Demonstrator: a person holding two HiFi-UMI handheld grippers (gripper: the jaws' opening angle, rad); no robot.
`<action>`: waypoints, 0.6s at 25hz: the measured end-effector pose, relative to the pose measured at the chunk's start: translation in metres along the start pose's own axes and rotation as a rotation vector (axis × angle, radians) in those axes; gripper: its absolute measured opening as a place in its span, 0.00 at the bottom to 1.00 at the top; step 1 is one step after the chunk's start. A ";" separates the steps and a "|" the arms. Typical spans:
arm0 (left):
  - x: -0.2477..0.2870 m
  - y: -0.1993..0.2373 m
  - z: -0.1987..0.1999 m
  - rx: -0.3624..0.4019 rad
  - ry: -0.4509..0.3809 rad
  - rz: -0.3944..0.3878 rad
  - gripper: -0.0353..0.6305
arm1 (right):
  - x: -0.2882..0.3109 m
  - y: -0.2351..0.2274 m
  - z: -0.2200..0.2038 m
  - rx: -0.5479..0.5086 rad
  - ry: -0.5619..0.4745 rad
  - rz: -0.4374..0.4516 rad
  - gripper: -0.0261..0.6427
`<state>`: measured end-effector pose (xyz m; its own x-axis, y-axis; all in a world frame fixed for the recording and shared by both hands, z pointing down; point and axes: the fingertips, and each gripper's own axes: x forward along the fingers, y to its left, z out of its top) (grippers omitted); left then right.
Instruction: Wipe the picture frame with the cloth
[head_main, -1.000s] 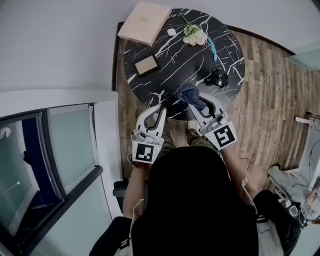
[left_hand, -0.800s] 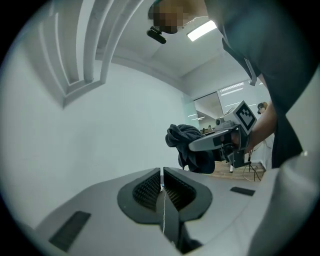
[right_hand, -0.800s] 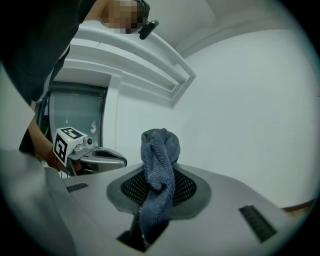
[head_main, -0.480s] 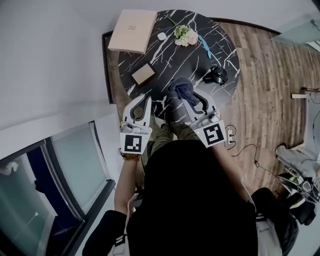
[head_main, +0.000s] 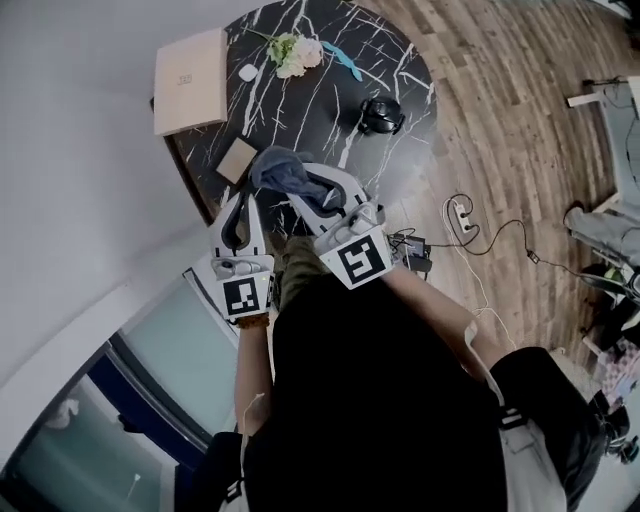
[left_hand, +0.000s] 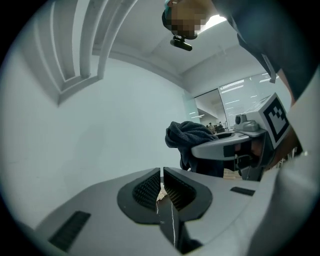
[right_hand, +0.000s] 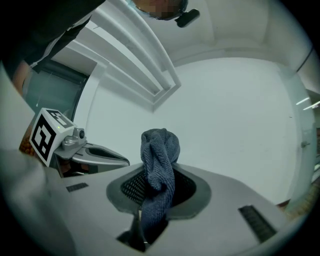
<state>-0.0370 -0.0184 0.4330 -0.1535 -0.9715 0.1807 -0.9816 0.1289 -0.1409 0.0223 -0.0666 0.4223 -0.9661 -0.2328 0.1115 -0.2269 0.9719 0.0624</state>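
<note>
The small tan picture frame (head_main: 237, 158) lies flat near the front left edge of the round black marble table (head_main: 385, 60). A dark blue cloth (head_main: 279, 169) is bunched in my right gripper (head_main: 296, 188), which is shut on it, just right of the frame. In the right gripper view the cloth (right_hand: 159, 155) stands up between the pads. My left gripper (head_main: 243, 202) is below the frame at the table's edge, shut and holding nothing. In the left gripper view, its pads (left_hand: 150, 187) meet, and the cloth (left_hand: 187, 134) shows to the right.
On the table lie a flat beige box (head_main: 190, 68), a small flower bunch (head_main: 296, 50), a light blue item (head_main: 347, 62) and a black object (head_main: 380, 115). A power strip with cables (head_main: 461, 216) is on the wooden floor. A white wall and glass panels stand at the left.
Both grippers have moved left along the table's front edge. The right one has turned left with the cloth and now points toward the picture frame. The head view has swung.
</note>
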 end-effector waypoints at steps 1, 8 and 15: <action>0.003 0.002 -0.002 -0.001 -0.001 -0.016 0.06 | 0.001 0.000 0.001 0.003 -0.011 -0.012 0.14; 0.016 0.017 -0.006 -0.009 -0.029 -0.144 0.06 | 0.018 0.001 0.006 -0.052 0.010 -0.124 0.14; 0.019 0.039 -0.011 -0.034 -0.059 -0.178 0.06 | 0.031 0.025 0.008 -0.112 0.022 -0.126 0.14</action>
<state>-0.0794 -0.0294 0.4417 0.0285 -0.9894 0.1422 -0.9961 -0.0399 -0.0783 -0.0145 -0.0493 0.4194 -0.9276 -0.3547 0.1174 -0.3300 0.9251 0.1878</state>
